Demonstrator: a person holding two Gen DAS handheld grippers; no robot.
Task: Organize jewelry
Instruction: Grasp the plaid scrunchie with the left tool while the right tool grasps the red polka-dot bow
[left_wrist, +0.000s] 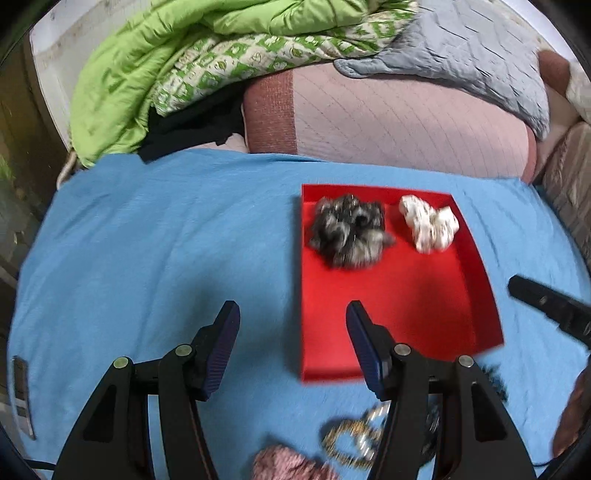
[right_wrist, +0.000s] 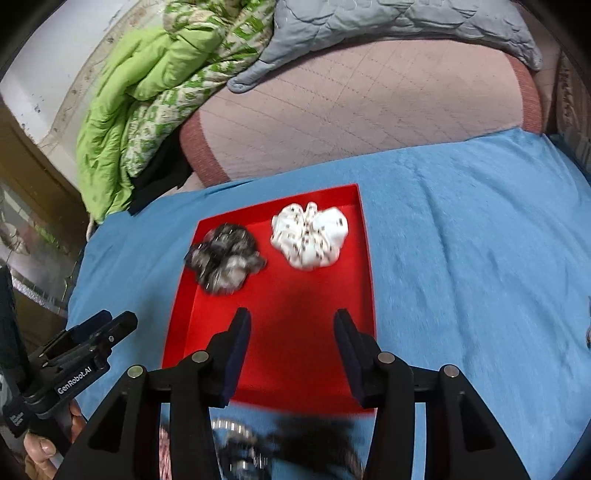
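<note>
A red tray (right_wrist: 280, 332) lies on a blue blanket (right_wrist: 461, 258), holding a grey scrunchie (right_wrist: 223, 258) and a white scrunchie (right_wrist: 308, 236). Both the left hand-held gripper (left_wrist: 291, 332) and the right hand-held gripper (right_wrist: 291, 339) are spread and empty. A chain bracelet (left_wrist: 354, 435) and other blurred pieces lie loose below the tray; a hasty pinch could snag blanket or tangle the pieces.
</note>
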